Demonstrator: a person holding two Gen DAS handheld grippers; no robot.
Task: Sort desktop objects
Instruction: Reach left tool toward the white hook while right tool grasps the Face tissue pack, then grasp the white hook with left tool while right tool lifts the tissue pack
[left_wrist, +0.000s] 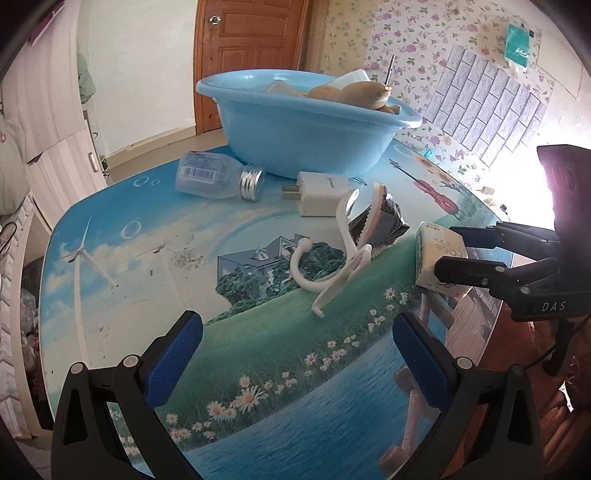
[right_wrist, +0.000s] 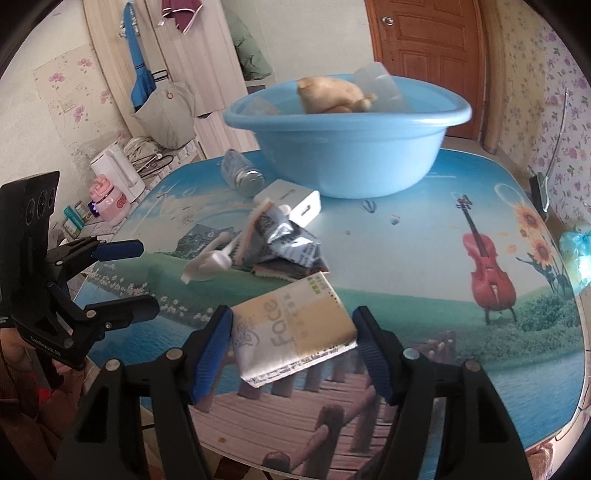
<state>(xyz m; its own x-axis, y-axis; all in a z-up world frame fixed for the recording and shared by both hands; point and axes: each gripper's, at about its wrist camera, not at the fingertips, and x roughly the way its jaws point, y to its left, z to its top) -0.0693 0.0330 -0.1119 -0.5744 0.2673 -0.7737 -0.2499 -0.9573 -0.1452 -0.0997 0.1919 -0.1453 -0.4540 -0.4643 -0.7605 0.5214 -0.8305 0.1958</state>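
A tissue pack (right_wrist: 291, 332) marked "Face" lies between the jaws of my right gripper (right_wrist: 291, 350); the jaws stand wide on either side, the left pad about touching it. It also shows in the left wrist view (left_wrist: 437, 254) with the right gripper (left_wrist: 448, 249) around it. My left gripper (left_wrist: 295, 354) is open and empty over the table. A white plastic hook (left_wrist: 332, 258), a dark snack packet (left_wrist: 380, 221), a white charger (left_wrist: 321, 194) and a clear bottle (left_wrist: 214, 175) lie before the blue basin (left_wrist: 306, 140), which holds a tan plush toy (left_wrist: 354, 94).
The picture-printed table (right_wrist: 461, 306) ends close below my right gripper. A white kettle (right_wrist: 118, 170) and a pink cup (right_wrist: 109, 199) stand on a counter to the left. A wooden door (right_wrist: 424, 48) is behind the basin.
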